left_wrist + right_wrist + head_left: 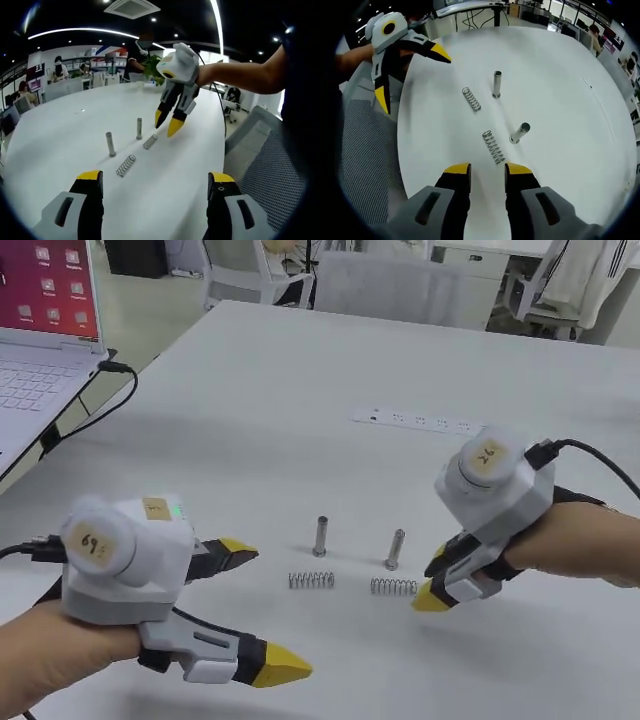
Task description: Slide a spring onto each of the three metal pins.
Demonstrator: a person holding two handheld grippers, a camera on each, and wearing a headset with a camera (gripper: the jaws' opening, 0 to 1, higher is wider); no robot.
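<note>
**Two springs lie loose, both grippers empty**

In the upper left of the head view a laptop [40,335] sits open on the white table [250,410]. At lower left is the left gripper [268,608], its jaws spread wide with nothing between them. At centre two metal pins stand on end, the left pin [321,536] and the right pin [395,549]. Just below them lie the left spring [311,580] and the right spring [393,587], both flat on the table. At the right is the right gripper [434,578], its jaws a narrow gap apart and empty, with its tips just beside the right spring.

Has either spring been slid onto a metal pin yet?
No: the left spring and the right spring lie flat on the table, in front of the bare left pin and right pin.
</note>
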